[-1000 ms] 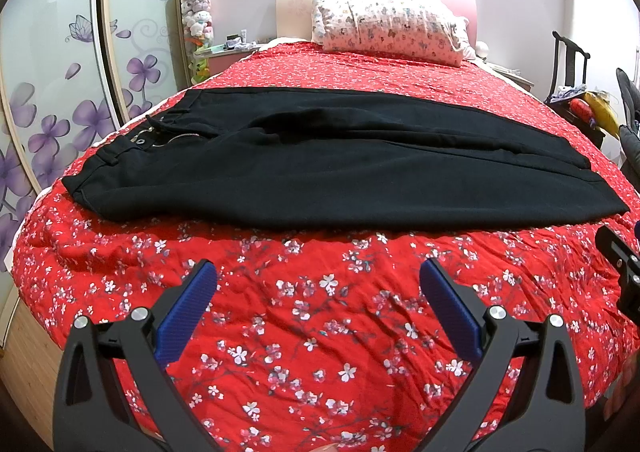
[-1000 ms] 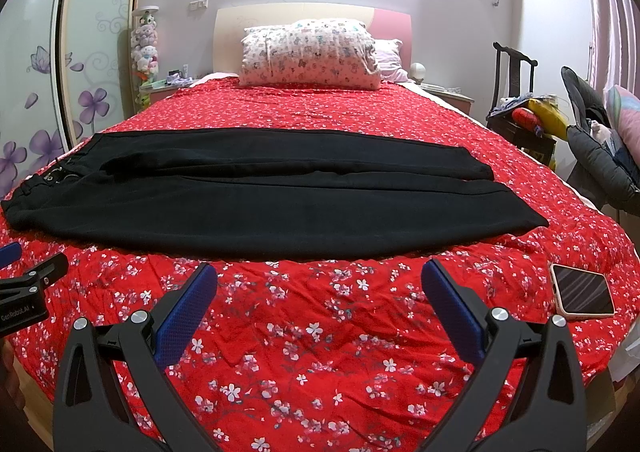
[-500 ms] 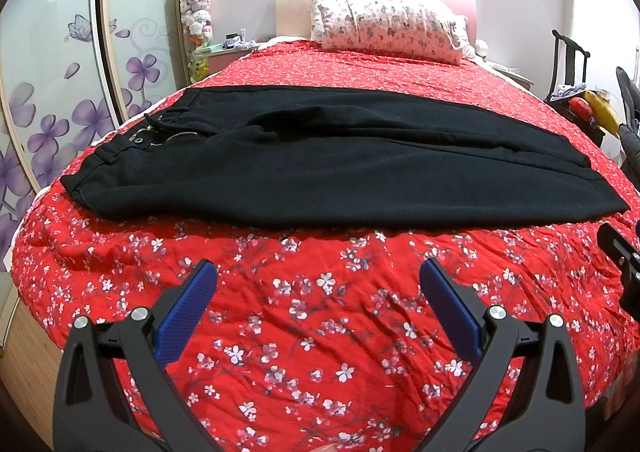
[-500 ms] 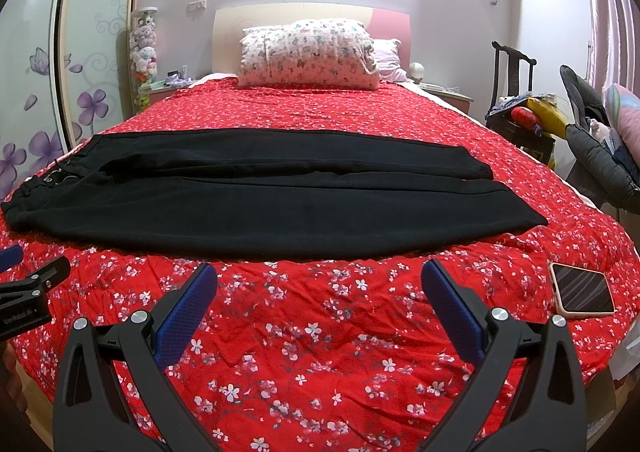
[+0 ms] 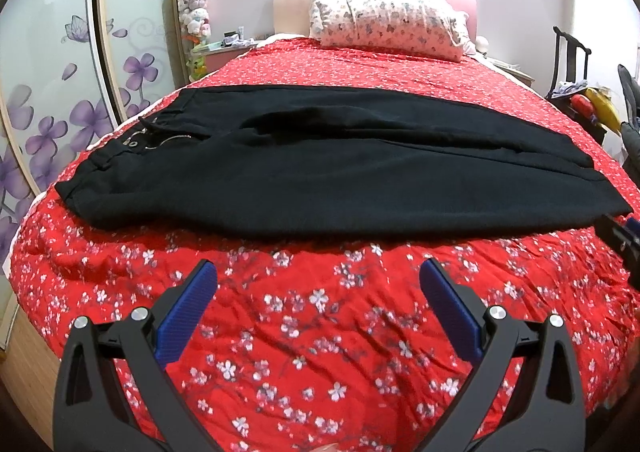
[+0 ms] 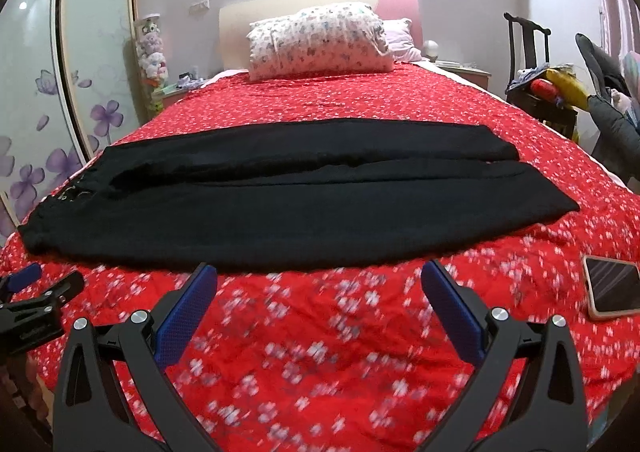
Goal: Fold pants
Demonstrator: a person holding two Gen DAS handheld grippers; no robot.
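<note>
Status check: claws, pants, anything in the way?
Left claw open, empty; right claw likewise. Black pants flat across bed, ungrasped. Phone on bedspread right of pants, clear.

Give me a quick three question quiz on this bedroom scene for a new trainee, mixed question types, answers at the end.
1. True or false: the black pants lie spread flat across the red floral bedspread, not yet folded crosswise.
2. Multiple choice: on which side of the bed is the waistband? A) wardrobe side B) chair side C) pillow end
3. Fill in: near the bed's right edge, beyond the hems, lies a ____.

Key
1. True.
2. A.
3. Phone. The left gripper and right gripper both have their jaws open, holding nothing.
</note>
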